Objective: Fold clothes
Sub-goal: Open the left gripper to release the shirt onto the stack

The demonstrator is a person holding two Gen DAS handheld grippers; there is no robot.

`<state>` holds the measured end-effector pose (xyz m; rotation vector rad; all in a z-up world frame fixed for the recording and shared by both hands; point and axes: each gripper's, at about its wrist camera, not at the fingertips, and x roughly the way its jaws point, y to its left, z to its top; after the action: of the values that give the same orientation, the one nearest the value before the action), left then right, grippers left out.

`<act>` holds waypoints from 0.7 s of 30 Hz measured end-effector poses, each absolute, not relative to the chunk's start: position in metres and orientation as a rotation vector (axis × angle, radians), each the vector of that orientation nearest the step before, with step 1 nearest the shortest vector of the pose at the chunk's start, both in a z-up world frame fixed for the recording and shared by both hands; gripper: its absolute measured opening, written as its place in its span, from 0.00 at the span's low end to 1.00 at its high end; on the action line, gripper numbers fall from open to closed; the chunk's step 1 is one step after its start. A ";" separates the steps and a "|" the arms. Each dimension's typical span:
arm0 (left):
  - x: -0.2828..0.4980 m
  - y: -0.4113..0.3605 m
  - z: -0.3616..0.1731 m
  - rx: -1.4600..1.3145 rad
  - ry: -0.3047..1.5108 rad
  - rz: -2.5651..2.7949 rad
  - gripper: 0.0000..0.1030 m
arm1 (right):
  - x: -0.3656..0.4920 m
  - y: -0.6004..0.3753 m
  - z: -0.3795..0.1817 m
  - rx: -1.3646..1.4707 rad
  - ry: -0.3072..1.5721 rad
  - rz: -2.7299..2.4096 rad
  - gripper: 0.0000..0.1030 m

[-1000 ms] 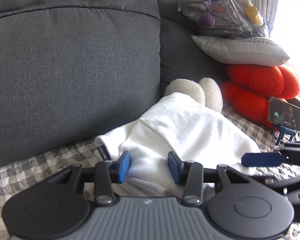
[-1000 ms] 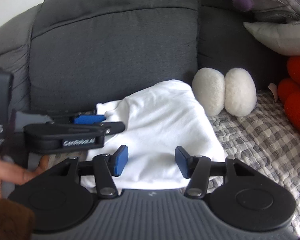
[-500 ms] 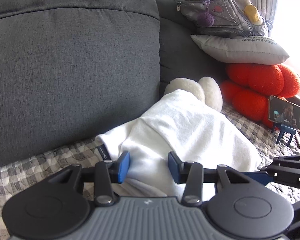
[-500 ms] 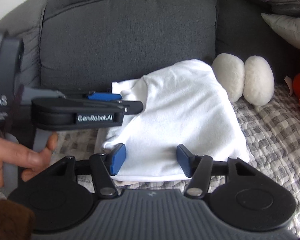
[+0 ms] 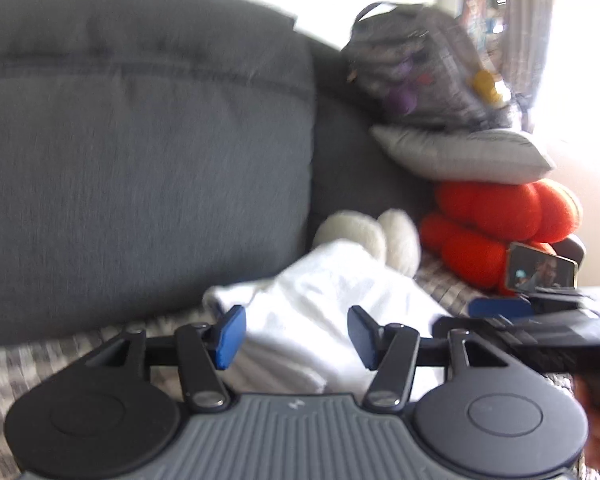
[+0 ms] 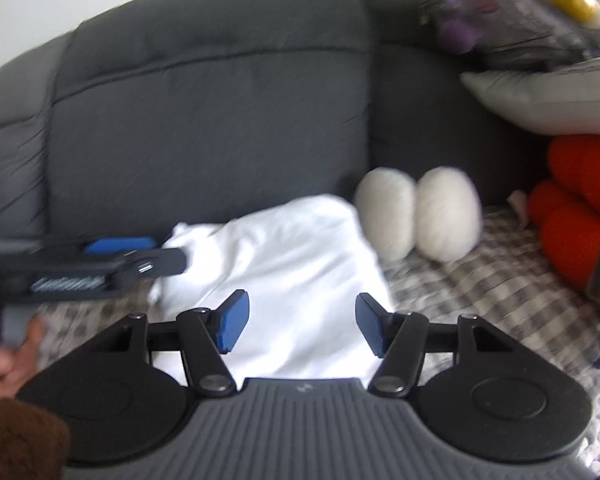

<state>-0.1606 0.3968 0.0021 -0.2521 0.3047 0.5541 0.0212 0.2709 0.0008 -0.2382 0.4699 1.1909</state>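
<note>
Now, entry by item. White garment (image 5: 332,320): lying folded into a compact bundle on the checked sofa cover (image 6: 480,280), close to the grey back cushion (image 5: 140,184) and just beside the two white plush balls (image 6: 416,216).

Left gripper (image 5: 296,334): fingers opening at this moment, wider than half a second ago; cloth shows behind the gap, but the blue pads press on nothing.

Right gripper (image 6: 302,326): fingers moderately wide, nothing clamped; garment visible beyond them.

Change noted: both views are now blurred and tilted higher, with more of the sofa back and the bag (image 5: 420,68) in frame, so both tools appear to have drawn back from the bundle.

Reading: the fold looks finished and released; the likely next call is smoothing it or setting it aside.
</note>
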 end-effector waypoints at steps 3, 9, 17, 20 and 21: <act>-0.153 0.389 0.002 -0.204 0.329 0.527 0.60 | 0.033 0.275 0.003 -0.157 0.467 1.143 0.60; -0.143 0.392 -0.018 -0.184 0.430 0.548 0.62 | 0.038 0.296 -0.004 -0.113 0.499 1.182 0.60; -0.143 0.389 -0.032 -0.172 0.428 0.540 0.64 | 0.032 0.319 -0.023 -0.250 0.492 1.164 0.63; -0.143 0.387 -0.035 -0.165 0.422 0.550 0.64 | 0.035 0.319 -0.027 -0.238 0.515 1.168 0.63; -0.142 0.386 -0.036 -0.161 0.422 0.552 0.64 | 0.038 0.319 -0.028 -0.226 0.528 1.171 0.63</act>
<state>-0.1417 0.3861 -0.0356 -0.1612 0.4220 0.5524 0.0378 0.3191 -0.0282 -0.2258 0.5280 1.1711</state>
